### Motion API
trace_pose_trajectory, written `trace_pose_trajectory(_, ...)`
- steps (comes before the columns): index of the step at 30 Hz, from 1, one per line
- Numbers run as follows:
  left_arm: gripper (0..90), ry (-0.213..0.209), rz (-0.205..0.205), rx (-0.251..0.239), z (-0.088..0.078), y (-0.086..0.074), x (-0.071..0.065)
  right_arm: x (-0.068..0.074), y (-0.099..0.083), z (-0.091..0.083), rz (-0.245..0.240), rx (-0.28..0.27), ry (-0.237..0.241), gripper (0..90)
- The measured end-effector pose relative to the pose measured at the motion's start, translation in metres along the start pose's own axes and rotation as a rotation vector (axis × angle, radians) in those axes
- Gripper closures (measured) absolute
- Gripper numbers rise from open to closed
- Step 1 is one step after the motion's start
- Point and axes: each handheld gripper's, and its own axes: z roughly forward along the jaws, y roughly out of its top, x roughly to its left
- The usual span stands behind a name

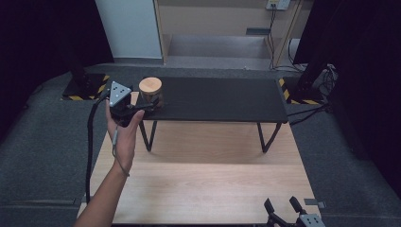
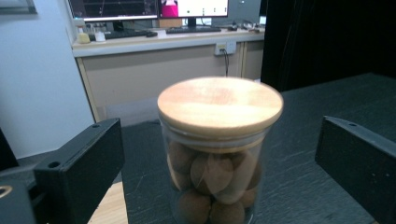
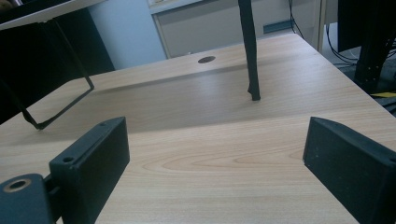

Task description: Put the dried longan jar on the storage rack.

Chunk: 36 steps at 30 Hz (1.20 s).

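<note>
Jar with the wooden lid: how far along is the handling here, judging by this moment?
Done: the left claw is lined up, its jaws open either side of the jar on the black shelf. In hand: the approach, no grip yet. Left: closing and moving it. The right claw waits open over the wooden table.

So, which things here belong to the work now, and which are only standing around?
In use:
- left gripper, jaws open around the jar
- glass jar with wooden lid, on the black shelf

Standing by:
- right gripper, open over the wooden table
- monitors in the background
</note>
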Motion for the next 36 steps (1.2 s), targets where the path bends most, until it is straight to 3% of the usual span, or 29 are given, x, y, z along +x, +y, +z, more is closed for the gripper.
trace_pose_trajectory(8,0.3,0.005,-0.027,-0.018,-0.017,-0.004,0.0,0.002,0.002,0.001,-0.006,-0.002,0.009,7.2)
trace_pose_trajectory(23,0.2,0.023,-0.021,-0.03,-0.061,-0.019,-0.007,0.007,0.005,0.004,-0.016,-0.008,0.033,6.9)
trace_pose_trajectory(26,0.0,0.031,0.019,-0.001,-0.069,-0.017,-0.013,0.008,0.005,0.006,-0.016,-0.011,0.039,6.8)
trace_pose_trajectory(28,0.0,0.03,-0.007,-0.031,-0.077,-0.025,-0.014,0.008,0.005,0.007,-0.016,-0.011,0.044,6.8)
trace_pose_trajectory(36,0.0,0.039,-0.058,-0.023,-0.098,-0.042,-0.015,0.009,0.005,0.009,-0.021,-0.013,0.061,6.6)
